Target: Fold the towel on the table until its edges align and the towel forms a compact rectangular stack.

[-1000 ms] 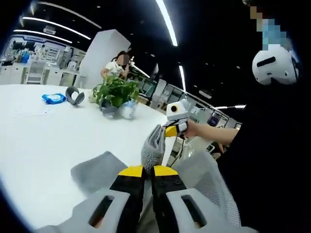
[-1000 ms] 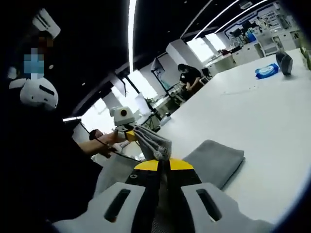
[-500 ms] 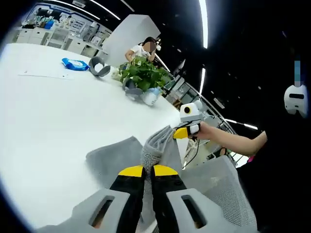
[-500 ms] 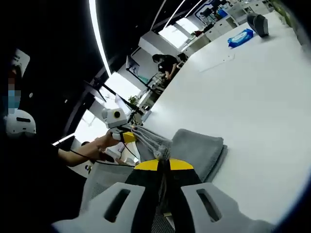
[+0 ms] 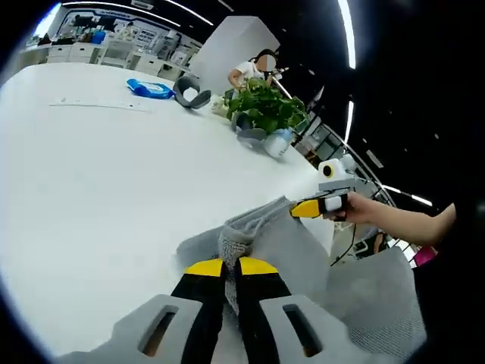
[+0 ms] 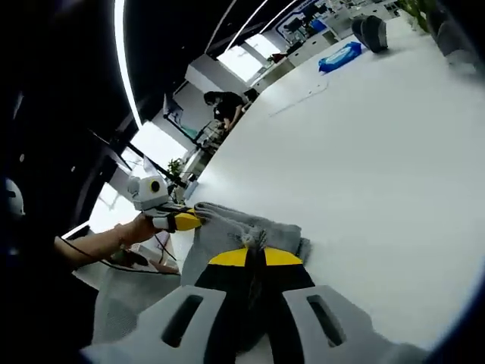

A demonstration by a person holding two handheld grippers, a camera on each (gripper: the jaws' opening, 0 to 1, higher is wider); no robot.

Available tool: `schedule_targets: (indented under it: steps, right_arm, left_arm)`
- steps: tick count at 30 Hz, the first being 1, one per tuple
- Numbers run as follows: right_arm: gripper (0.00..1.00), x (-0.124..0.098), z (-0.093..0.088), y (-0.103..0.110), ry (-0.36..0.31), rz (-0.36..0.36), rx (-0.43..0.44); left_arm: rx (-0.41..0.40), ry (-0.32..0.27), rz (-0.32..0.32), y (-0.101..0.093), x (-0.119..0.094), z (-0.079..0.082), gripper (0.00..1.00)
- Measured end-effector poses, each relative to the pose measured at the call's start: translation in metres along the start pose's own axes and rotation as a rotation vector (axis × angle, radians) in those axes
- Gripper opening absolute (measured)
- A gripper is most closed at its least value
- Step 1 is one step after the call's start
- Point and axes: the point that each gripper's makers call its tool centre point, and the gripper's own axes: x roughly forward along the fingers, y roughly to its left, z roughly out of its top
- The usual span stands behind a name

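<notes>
Grey cloth, the towel (image 5: 261,231), lies bunched near the edge of the white table (image 5: 98,174), with one corner pinched between the closed yellow-tipped jaws of the left tool (image 5: 231,267). In the left gripper view the right tool (image 5: 314,207) comes in from the right, held in a hand (image 5: 364,208), and its yellow tips clamp another corner of the same towel. The right gripper view shows the match: the right tool (image 6: 255,257) is shut on a gathered fold of the towel (image 6: 239,224), and the left tool (image 6: 186,221) grips the cloth's far corner from the left. Between the two grips the fabric sags in soft wrinkles and seems to rest on the table, though that is hard to judge. Farther back stand a leafy potted plant (image 5: 265,110), a blue packet (image 5: 149,89) and a dark curved object (image 5: 191,93) (what it is I cannot tell). A grey mesh chair (image 5: 375,292) sits just beside the table edge.
</notes>
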Motion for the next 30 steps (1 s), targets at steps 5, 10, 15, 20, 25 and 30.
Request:
schedule_targets:
  steps: [5,10,15,20,25,30]
  right_arm:
    - [0.02,0.008,-0.004,-0.014,0.043,-0.130,-0.195]
    - [0.03,0.012,-0.003,-0.016,0.061,-0.189,-0.346]
    - [0.13,0.013,0.002,-0.027,0.114,-0.341,-0.642]
    - [0.16,-0.001,0.022,-0.017,0.081,-0.430,-0.770]
    - [0.17,-0.017,0.012,0.022,0.062,-0.298,-0.761]
    - [0.17,-0.025,-0.034,0.061,0.143,-0.173,-0.720]
  left_arm:
    - [0.063,0.029,0.075,0.009,0.008,-0.006,0.05]
    - [0.174,0.002,0.156,0.018,0.011,-0.003,0.05]
    - [0.371,-0.003,0.294,0.033,0.014,0.003,0.21]
    - [0.394,-0.066,0.313,0.028,0.000,0.015,0.23]
    - [0.420,-0.107,0.199,-0.005,-0.017,0.018,0.24]
    - [0.516,-0.014,0.156,-0.028,-0.022,-0.005,0.25]
